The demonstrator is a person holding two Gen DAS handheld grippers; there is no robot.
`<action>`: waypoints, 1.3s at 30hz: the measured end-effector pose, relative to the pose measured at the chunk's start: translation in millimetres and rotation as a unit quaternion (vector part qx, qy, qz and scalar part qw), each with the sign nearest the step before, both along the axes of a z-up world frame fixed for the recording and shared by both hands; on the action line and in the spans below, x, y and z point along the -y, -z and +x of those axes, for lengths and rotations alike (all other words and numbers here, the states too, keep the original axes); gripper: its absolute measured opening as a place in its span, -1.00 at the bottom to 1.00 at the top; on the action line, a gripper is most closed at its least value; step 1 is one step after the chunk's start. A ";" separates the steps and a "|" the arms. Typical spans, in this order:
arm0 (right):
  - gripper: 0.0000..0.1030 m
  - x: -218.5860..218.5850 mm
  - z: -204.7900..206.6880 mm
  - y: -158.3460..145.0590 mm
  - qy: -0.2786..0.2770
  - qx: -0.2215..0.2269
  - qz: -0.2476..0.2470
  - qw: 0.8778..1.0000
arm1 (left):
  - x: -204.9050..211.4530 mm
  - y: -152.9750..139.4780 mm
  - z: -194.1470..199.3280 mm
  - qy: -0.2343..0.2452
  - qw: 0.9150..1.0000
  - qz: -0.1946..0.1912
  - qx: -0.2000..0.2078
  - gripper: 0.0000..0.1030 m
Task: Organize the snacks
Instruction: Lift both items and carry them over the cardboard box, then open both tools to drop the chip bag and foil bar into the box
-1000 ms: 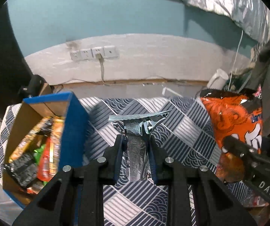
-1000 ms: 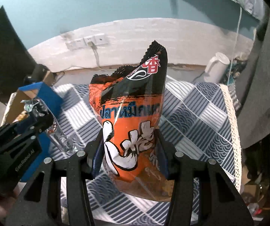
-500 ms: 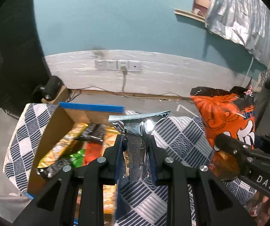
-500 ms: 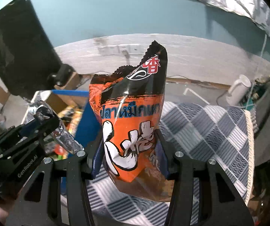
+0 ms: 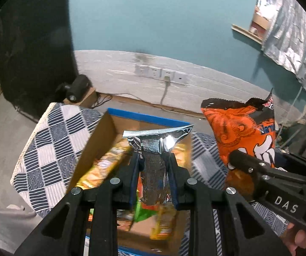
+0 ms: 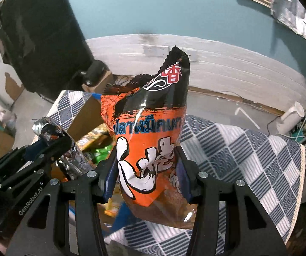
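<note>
Over the last second the cardboard box [image 5: 108,140] slides from the left edge of the left wrist view to the centre, directly under the left gripper [image 5: 154,168], so the silver packet [image 5: 155,149] now hangs above the snacks already inside; in my judgement the drop into the box is close. The left gripper's fingers are closed narrowly on the silver packet, which stands upright between them at lower centre. The right gripper [image 6: 148,170] points forward and level, its fingers set wider and clamped on the orange snack bag [image 6: 148,140], upright at centre frame, over the checked cloth [image 6: 248,149] near the box's right edge, waiting its turn
</note>
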State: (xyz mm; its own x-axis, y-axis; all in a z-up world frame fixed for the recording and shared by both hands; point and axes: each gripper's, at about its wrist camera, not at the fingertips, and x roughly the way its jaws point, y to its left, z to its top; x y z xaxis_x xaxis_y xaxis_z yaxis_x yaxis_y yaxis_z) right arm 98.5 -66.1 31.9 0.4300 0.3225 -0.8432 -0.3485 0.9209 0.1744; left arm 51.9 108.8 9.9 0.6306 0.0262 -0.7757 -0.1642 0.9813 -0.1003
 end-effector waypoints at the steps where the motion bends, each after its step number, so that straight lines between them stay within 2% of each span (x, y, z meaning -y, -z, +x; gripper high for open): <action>1: -0.05 -5.8 0.9 1.2 -0.003 -0.002 -0.001 1.000 | -6.2 2.0 -0.3 -0.005 1.000 0.001 -0.002 -0.51; 10: -0.05 -53.4 8.7 21.3 -0.025 -0.030 -0.003 0.999 | -45.6 25.0 0.2 -0.034 0.999 0.010 -0.024 -0.51; 19: 0.01 -74.4 19.1 37.2 -0.026 -0.069 0.010 0.997 | -54.5 39.9 1.8 -0.024 0.999 0.003 -0.040 -0.47; 20: 0.01 -73.2 20.3 39.0 -0.021 -0.074 0.013 0.997 | -55.3 41.6 1.9 -0.027 0.999 0.002 -0.044 -0.44; 24: 0.01 -70.4 23.0 38.5 -0.014 -0.076 0.015 0.997 | -60.6 47.9 4.2 -0.032 0.998 -0.016 -0.059 -0.09; 25: 0.01 -68.7 23.4 36.9 -0.012 -0.075 0.016 0.997 | -61.1 47.8 4.5 -0.035 0.998 -0.016 -0.059 -0.07; 30: 0.01 -61.8 23.2 26.4 -0.004 -0.065 0.020 0.998 | -57.3 41.3 2.1 -0.035 0.998 0.003 -0.053 0.21; 35: 0.07 -55.8 13.6 13.6 -0.006 -0.040 0.008 0.999 | -49.7 29.6 -3.8 -0.031 0.998 0.032 -0.045 0.31; 39: 0.07 -49.1 3.4 -0.5 -0.010 -0.009 -0.006 1.000 | -48.2 19.0 -8.7 -0.030 0.998 0.030 -0.037 0.42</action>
